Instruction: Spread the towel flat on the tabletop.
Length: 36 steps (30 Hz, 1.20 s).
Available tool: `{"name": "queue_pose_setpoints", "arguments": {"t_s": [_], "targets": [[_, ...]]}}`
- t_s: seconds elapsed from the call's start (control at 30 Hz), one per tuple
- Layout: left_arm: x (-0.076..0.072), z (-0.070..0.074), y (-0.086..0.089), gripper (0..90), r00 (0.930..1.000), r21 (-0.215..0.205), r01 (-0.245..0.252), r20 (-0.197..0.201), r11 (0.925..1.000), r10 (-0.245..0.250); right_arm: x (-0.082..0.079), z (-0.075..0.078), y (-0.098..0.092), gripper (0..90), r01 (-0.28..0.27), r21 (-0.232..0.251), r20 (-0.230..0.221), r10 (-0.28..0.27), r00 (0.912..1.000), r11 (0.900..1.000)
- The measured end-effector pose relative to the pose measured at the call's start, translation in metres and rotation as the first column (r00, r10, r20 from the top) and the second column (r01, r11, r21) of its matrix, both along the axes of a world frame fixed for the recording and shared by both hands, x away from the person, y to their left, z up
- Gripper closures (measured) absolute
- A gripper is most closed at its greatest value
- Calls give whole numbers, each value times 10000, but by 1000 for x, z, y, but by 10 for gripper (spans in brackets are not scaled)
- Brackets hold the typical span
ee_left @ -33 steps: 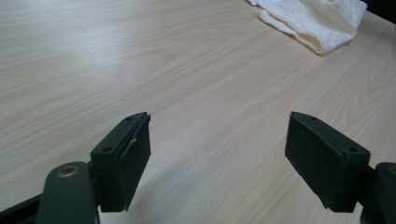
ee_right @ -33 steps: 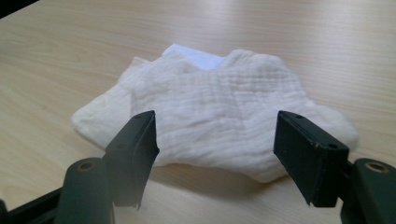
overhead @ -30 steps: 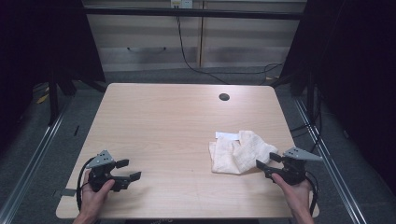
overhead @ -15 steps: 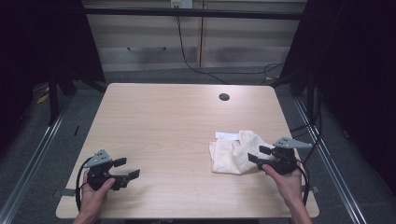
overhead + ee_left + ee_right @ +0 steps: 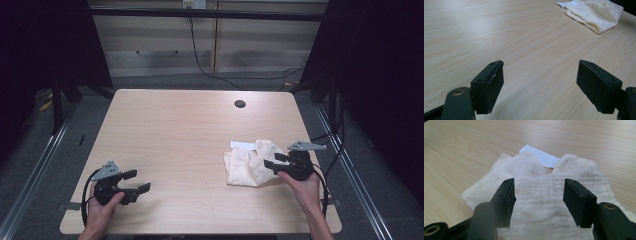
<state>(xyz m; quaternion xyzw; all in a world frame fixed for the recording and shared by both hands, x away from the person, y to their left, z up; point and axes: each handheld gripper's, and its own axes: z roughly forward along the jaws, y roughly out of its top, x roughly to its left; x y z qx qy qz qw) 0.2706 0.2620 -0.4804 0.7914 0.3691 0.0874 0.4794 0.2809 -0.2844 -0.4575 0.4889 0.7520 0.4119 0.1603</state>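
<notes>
At the near left corner of the tabletop (image 5: 180, 130), the left hand (image 5: 102, 210) comes in from the bottom edge and wraps the body of the left gripper (image 5: 136, 181), which lies low over the wood and points to the right and a little away, toward the cloth (image 5: 250, 162). Its jaws stand wide apart with nothing but bare wood between them; in the left gripper view the cloth (image 5: 594, 12) sits well apart, at the far right. A black cable loops from this gripper back round the wrist. Farther right, the cloth lies on the right half of the tabletop, a cream, crumpled, loosely folded piece whose long axis runs roughly from left to right, with a lobe rising toward the far side. A small white tag (image 5: 243, 145) lies flat at its far edge, partly tucked under the folds. At the right, the right hand (image 5: 300, 187) reaches in from the bottom edge, the forearm slanting up and left, and holds the right gripper (image 5: 272, 162) pointing left over the cloth's right end. Its jaws have just been closing and are apart, with the cloth (image 5: 541, 195) between and beneath them; the pads do not press on it. The gripper and hand hide the cloth's right edge in the high view, and the right gripper view cuts off its near part, so how many layers are folded there is hard to tell.
</notes>
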Motion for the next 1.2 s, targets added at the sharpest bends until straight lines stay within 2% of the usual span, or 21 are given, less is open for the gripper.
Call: {"name": "queue_pose_setpoints", "arguments": {"t_s": [0.03, 0.13, 0.2, 0.23, 0.3, 0.33, 0.47, 0.5, 0.57, 0.63, 0.67, 0.77, 0.8, 0.9, 1.0, 1.07, 1.2], "targets": [[0, 0, 0, 216, 10000, 14, -6, 3, 10000, 6, -1, -1, -1, 452, -173, 203, 54, 172, 9998, 9996], [0, 0, 1, 224, 10000, 33, 41, -63, 10000, -41, 1, -2, -1, 468, -55, -137, 79, 56, 10000, 9999], [0, 0, 1, 234, 10000, 53, 52, -29, 10000, -52, 3, -5, -1, 459, -42, -316, -346, 31, 9994, 9995], [-1, 0, 1, 234, 10000, 98, 21, 21, 10000, -21, 3, -5, -1, 459, -42, -316, -346, 31, 9994, 9995], [0, 0, 1, 233, 10000, 33, 11, -9, 10000, -11, 7, -10, -3, 373, 62, -394, -831, -95, 9965, 9992], [0, 0, 1, 233, 10000, 50, 7, -13, 10000, -7, 8, -13, -4, 332, 173, -449, -865, -211, 9960, 9988], [1, 0, 3, 230, 9998, -112, -149, -124, 9998, 147, 12, -18, -1, 329, 217, -721, -984, -288, 9947, 9972], [1, 0, 3, 230, 9997, -84, -225, -121, 9997, 224, 13, -21, 1, 338, 199, -861, -1147, -298, 9930, 9961], [1, 0, 3, 239, 9993, 29, -339, -150, 9994, 339, 13, -26, 5, 366, 89, -1288, -1156, -239, 9930, 9916], [0, 0, 4, 261, 9993, 95, -348, -139, 9993, 349, 13, -29, 9, 426, -37, -1258, -1233, -119, 9923, 9920], [0, 0, 4, 261, 9994, 64, -324, -152, 9995, 325, 13, -32, 12, 466, -174, -1394, -1343, -15, 9909, 9901], [1, 0, 4, 261, 9994, 43, -326, -122, 9995, 327, 13, -36, 12, 480, -221, -1467, -1540, -7, 9881, 9889], [1, 1, 5, 261, 9994, 32, -330, -124, 9995, 330, 13, -37, 12, 509, -185, -1394, -1499, -26, 9887, 9901], [3, 1, 6, 255, 9994, -201, -253, -247, 9995, 248, 11, -37, 13, 693, -489, -998, -1651, 320, 9858, 9938], [3, 2, 5, 250, 9991, -402, -360, -232, 9985, 351, 9, -37, 15, 720, -523, -1001, -1691, 349, 9850, 9936], [3, 3, 4, 245, 9994, -383, -299, -155, 9988, 294, 9, -38, 18, 734, -616, -800, -1720, 471, 9840, 9949], [1, 4, 3, 306, 9998, -413, -171, 53, 9990, 174, 8, -38, 22, 736, -656, -715, -1706, 526, 9839, 9953]]}}
